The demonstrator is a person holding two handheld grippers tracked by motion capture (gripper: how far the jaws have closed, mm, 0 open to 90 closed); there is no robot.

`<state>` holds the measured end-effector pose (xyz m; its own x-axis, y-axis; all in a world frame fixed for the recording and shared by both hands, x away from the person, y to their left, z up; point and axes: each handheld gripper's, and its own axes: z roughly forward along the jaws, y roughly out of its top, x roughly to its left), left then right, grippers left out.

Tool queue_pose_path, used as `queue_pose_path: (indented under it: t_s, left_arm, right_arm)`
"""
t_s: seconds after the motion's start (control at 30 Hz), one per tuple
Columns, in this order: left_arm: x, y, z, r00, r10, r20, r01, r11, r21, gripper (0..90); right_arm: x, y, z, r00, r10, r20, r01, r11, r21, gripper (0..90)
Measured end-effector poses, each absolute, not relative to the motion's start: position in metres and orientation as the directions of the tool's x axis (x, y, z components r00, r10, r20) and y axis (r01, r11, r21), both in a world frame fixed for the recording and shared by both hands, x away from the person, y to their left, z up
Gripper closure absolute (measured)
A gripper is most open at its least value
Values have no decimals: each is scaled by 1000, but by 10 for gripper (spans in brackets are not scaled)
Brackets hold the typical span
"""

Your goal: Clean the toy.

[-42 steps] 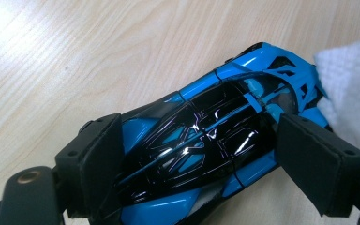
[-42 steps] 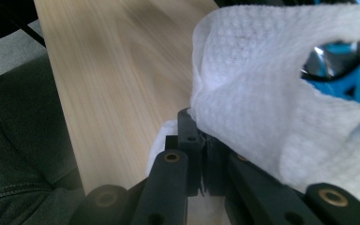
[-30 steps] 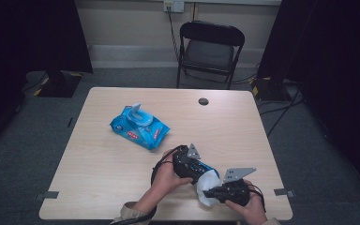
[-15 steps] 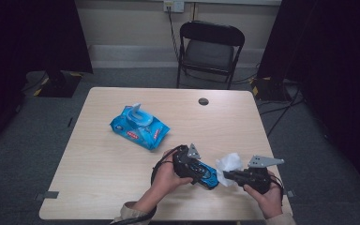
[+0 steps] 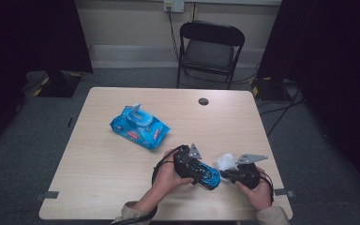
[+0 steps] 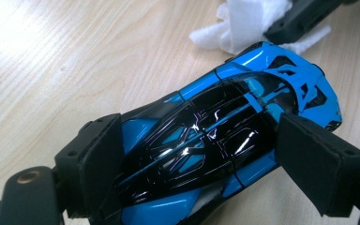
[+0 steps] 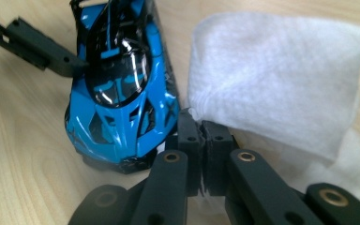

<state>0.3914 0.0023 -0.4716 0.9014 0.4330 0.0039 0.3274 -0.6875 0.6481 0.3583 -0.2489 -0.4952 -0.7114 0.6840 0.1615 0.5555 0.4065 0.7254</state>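
The left gripper (image 6: 194, 159) clamped the blue toy car (image 6: 225, 126) across its body at lower centre of the left gripper view; the right gripper (image 7: 201, 136) pinched the white wipe (image 7: 281, 75), jaws pressed together, just right of the car's end on the table (image 5: 103, 178).

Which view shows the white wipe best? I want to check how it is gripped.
The right gripper view: the wipe spreads wide above the right gripper, whose jaws pinch its edge. The left gripper view shows a crumpled bit beyond the blue toy car. The high view shows a small white patch.
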Motion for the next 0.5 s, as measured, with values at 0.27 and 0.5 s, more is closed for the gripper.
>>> queue_pose_path:
  t_s: [0.27,0.5]
  left_arm:
    - [392,2,-472,901,435,3,330,-687,647,158]
    - [391,2,-472,900,436,2,331,-687,647,158]
  right_arm:
    - [357,-248,-497,-713,679,176,567,410,715,883]
    - [354,-250,-497,-721,671,172,563,423,710,883]
